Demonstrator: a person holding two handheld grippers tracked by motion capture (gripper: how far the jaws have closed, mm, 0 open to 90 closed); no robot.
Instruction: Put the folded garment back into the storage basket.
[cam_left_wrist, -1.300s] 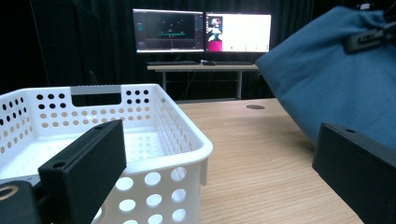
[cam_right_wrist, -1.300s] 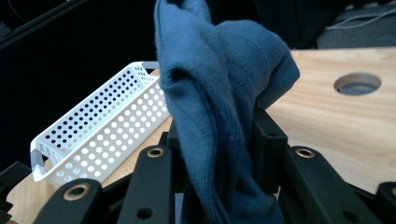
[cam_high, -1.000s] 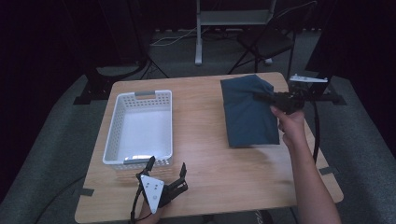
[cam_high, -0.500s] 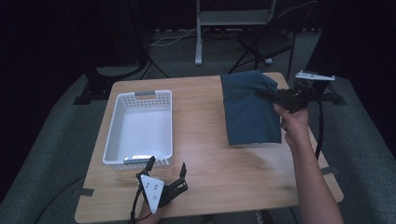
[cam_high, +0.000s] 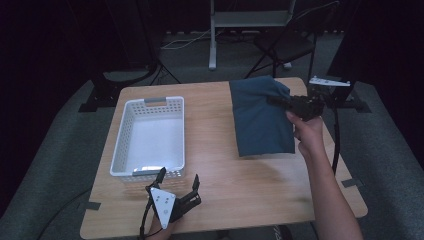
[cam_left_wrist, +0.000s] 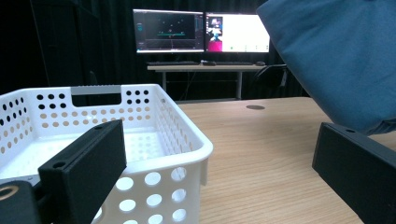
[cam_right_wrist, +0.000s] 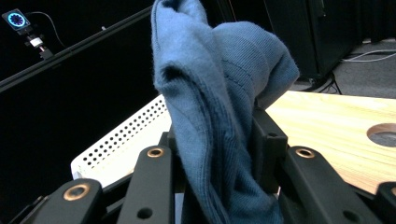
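A folded dark blue cloth (cam_high: 260, 120) hangs over the right half of the wooden table (cam_high: 220, 170), lifted off it. My right gripper (cam_high: 276, 100) is shut on the cloth's far edge; in the right gripper view the blue cloth (cam_right_wrist: 219, 116) bunches between the two black jaws. The same cloth (cam_left_wrist: 341, 56) shows at the upper right of the left gripper view. My left gripper (cam_high: 177, 180) rests at the table's near edge, open, with nothing between its jaws, just in front of the white perforated basket (cam_high: 125, 145).
The white basket (cam_left_wrist: 154, 121) stands on the left half of the table and holds nothing. A desk with two lit monitors (cam_left_wrist: 201, 32) is beyond the table. A chair (cam_high: 285, 45) and stand legs are on the floor behind.
My right gripper has lifted the cloth's far edge up and slightly right, so the cloth now hangs off the table. The left gripper has stayed put.
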